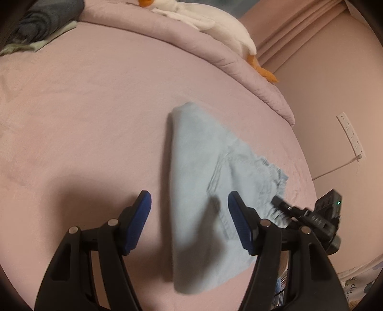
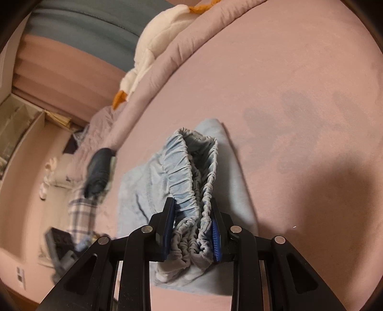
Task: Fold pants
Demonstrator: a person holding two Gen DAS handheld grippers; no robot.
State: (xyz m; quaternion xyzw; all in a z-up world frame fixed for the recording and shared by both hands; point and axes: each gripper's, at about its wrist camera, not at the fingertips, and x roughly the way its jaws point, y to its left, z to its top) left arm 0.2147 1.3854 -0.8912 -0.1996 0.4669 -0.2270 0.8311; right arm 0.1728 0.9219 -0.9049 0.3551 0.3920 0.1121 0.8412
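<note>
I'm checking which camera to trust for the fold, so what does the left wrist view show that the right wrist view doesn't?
Only the left wrist view shows the left gripper, fingers spread apart with nothing between them above the light blue pants, and a wall outlet strip.

Only the right wrist view shows the grasp itself: the right gripper shut on the gathered elastic waistband. It also shows plaid fabric.

Both show the pants lying on the pink bed sheet, the white plush goose and a dark folded garment.
</note>
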